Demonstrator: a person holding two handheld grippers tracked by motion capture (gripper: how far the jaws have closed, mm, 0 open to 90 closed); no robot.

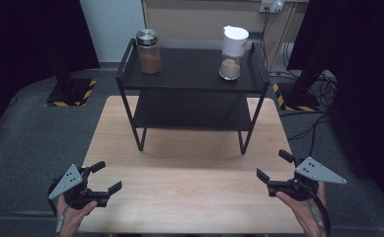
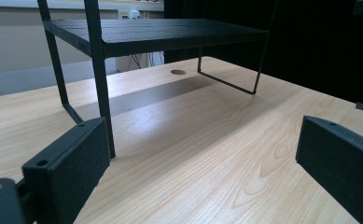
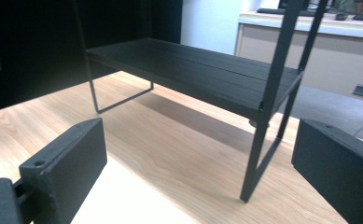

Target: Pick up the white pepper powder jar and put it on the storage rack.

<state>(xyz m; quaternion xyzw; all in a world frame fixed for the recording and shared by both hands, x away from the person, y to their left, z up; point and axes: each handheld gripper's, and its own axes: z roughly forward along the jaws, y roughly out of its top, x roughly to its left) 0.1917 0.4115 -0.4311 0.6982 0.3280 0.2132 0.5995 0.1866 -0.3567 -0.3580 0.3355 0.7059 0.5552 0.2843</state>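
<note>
Black metal, two-tiered, the rack [image 1: 194,89] stands on the table [image 1: 189,197] ahead of and between the left hand-held gripper [image 1: 105,178] and right hand-held gripper [image 1: 274,165], both gaping wide and holding nothing.

Rack [image 2: 156,37]: top shelf cut off by upper edge in left gripper view, same in right gripper view, so jars weren't seen there. In high view the lower shelf sat mostly hidden under the top one. Brown-fill jar [image 1: 148,52] and white-lid jar [image 1: 232,53], far side: contents too small to ID. Forearms cut at near edge.
</note>
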